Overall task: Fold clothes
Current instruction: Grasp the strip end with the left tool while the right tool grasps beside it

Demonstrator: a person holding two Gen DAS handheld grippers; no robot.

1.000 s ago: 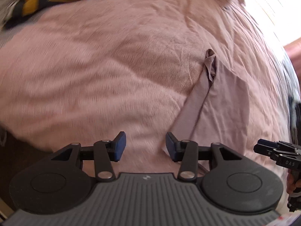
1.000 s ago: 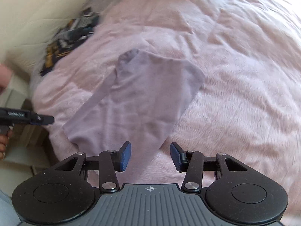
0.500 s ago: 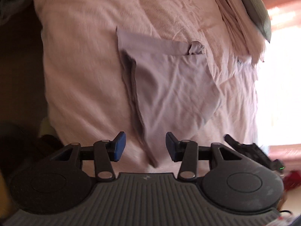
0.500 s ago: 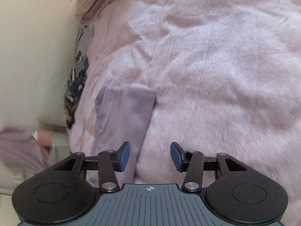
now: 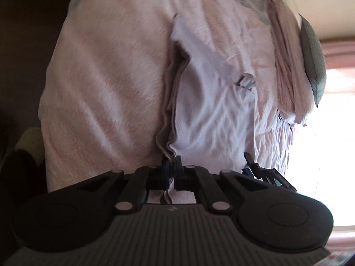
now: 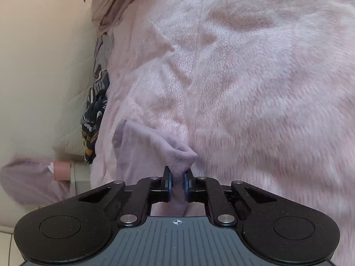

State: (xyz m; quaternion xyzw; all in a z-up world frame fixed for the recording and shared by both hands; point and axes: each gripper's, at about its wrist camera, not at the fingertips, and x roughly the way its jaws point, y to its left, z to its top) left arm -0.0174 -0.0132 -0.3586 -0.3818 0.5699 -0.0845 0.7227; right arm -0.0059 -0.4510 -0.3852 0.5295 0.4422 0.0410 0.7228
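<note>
A mauve garment [image 5: 213,102] lies partly folded on a pink fleece blanket [image 5: 106,84]. My left gripper [image 5: 172,170] is shut on the garment's near corner, where its edges bunch into pleats. In the right wrist view the same mauve garment [image 6: 137,150] rises in a ridge to my right gripper [image 6: 177,181], which is shut on a bunched corner of it. The right gripper's tip [image 5: 250,161] shows at the garment's near right edge in the left wrist view.
The pink fleece blanket [image 6: 255,88] covers the bed. A dark striped garment [image 6: 95,110] lies along the bed's left edge by a cream wall. A beige cloth [image 5: 286,59] and a grey pillow [image 5: 315,62] sit at the far end. A person's sleeve [image 6: 28,184] shows at left.
Both grippers were open above the garment and have since dropped onto its near corners and shut on them. The cloth is now pulled up at both pinched corners.
</note>
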